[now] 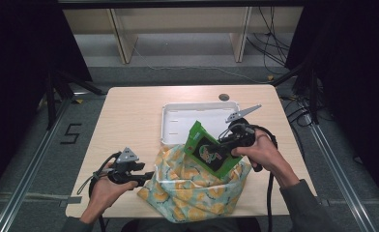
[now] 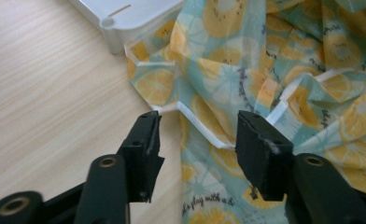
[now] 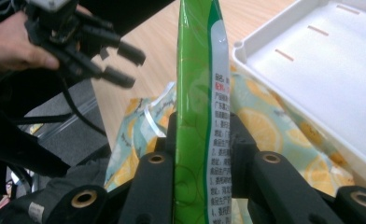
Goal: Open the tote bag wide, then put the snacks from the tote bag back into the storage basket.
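Note:
A green snack packet [image 1: 209, 152] hangs over the mouth of a lemon-print bag [image 1: 192, 188] near the table's front edge. My right gripper [image 1: 226, 140] is shut on that packet; in the right gripper view the packet [image 3: 197, 70] stands upright, pinched between the two jaws of my right gripper [image 3: 202, 135]. My left gripper [image 1: 149, 176] sits at the bag's left side, open. In the left gripper view my left gripper [image 2: 197, 135] has its jaws apart, with the bag [image 2: 274, 70] and its white-edged rim just beyond the tips, not pressed.
A white tray [image 1: 178, 121] lies behind the bag at the table's middle, its corner [image 2: 125, 14] close to the bag. Bare wooden tabletop [image 2: 45, 93] spreads to the left. A small dark disc [image 1: 224, 97] sits near the far edge.

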`<state>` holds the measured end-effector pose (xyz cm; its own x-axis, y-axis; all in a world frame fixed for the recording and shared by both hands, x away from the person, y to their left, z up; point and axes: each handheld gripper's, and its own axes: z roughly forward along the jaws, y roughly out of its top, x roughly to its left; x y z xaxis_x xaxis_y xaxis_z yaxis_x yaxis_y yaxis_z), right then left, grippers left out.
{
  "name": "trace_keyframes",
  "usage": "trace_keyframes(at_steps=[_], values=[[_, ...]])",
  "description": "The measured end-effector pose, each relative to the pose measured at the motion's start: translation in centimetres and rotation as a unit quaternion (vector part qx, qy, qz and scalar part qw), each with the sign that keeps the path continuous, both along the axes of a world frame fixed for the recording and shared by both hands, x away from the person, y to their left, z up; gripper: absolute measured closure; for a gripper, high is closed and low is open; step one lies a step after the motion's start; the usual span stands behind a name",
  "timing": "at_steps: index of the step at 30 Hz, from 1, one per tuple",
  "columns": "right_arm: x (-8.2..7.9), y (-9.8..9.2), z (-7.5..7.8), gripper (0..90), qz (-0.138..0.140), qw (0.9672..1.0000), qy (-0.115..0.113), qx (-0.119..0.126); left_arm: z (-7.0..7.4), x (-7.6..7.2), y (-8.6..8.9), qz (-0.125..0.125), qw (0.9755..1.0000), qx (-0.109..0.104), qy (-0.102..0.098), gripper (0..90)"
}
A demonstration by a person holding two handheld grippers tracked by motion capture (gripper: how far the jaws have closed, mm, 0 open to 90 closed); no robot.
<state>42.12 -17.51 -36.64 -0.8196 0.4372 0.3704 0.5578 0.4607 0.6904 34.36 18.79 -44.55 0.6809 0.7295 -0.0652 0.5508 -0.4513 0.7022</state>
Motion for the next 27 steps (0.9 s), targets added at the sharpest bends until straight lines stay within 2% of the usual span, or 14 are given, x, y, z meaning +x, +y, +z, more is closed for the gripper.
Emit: trace_keyframes(at_steps=[2,4,5,8,10,13,14,17,19,21,23,24,26,27], values=[[0.2,-0.1,0.2,76.3,-0.004,0.9999,-0.016,0.000,-0.1,-0.3,0.1,0.001,1.0000,0.003,0.005,43.8],[0.2,-0.2,0.5,76.3,-0.010,0.9999,-0.005,0.005,-0.1,-0.5,0.2,0.003,0.9999,0.010,0.003,40.3],[0.5,-0.3,0.5,76.3,-0.007,0.9998,-0.015,0.010,-0.1,-0.7,0.2,0.008,0.9999,0.009,0.004,38.8],[0.6,-0.7,1.0,76.3,-0.019,0.9997,-0.007,0.015,-0.2,-1.0,0.4,0.015,0.9998,0.013,0.008,35.2],[1.0,-1.1,1.0,76.3,-0.013,0.9994,-0.024,0.023,-0.2,-1.3,0.6,0.016,0.9997,0.016,0.009,33.9],[1.0,-1.7,1.5,76.3,-0.034,0.9990,-0.006,0.028,-0.3,-1.8,0.7,0.022,0.9996,0.016,0.008,31.6],[1.3,-2.0,1.5,76.3,-0.034,0.9988,-0.021,0.030,-0.4,-1.9,0.7,0.026,0.9995,0.014,0.005,31.0],[1.7,-2.8,1.6,76.3,-0.050,0.9979,-0.027,0.032,-0.4,-2.2,0.8,0.025,0.9995,0.020,0.001,29.6],[1.8,-3.3,1.7,76.3,-0.064,0.9972,-0.017,0.034,-0.4,-2.5,0.8,0.025,0.9994,0.024,0.001,28.4],[2.2,-3.9,1.5,76.3,-0.069,0.9965,-0.024,0.040,-0.5,-2.7,0.7,0.031,0.9993,0.020,0.000,25.6],[2.4,-4.4,1.5,76.3,-0.087,0.9953,-0.016,0.039,-0.4,-2.8,0.7,0.028,0.9992,0.026,-0.008,25.7],[2.5,-4.6,1.5,76.3,-0.090,0.9949,-0.021,0.040,-0.5,-3.0,0.7,0.032,0.9993,0.020,-0.007,25.5],[2.7,-5.0,1.4,76.3,-0.101,0.9939,-0.019,0.041,-0.4,-3.1,0.7,0.029,0.9992,0.026,-0.010,25.2],[3.0,-5.3,1.2,76.3,-0.100,0.9937,-0.029,0.041,-0.4,-3.1,0.7,0.028,0.9992,0.025,-0.011,25.2]])
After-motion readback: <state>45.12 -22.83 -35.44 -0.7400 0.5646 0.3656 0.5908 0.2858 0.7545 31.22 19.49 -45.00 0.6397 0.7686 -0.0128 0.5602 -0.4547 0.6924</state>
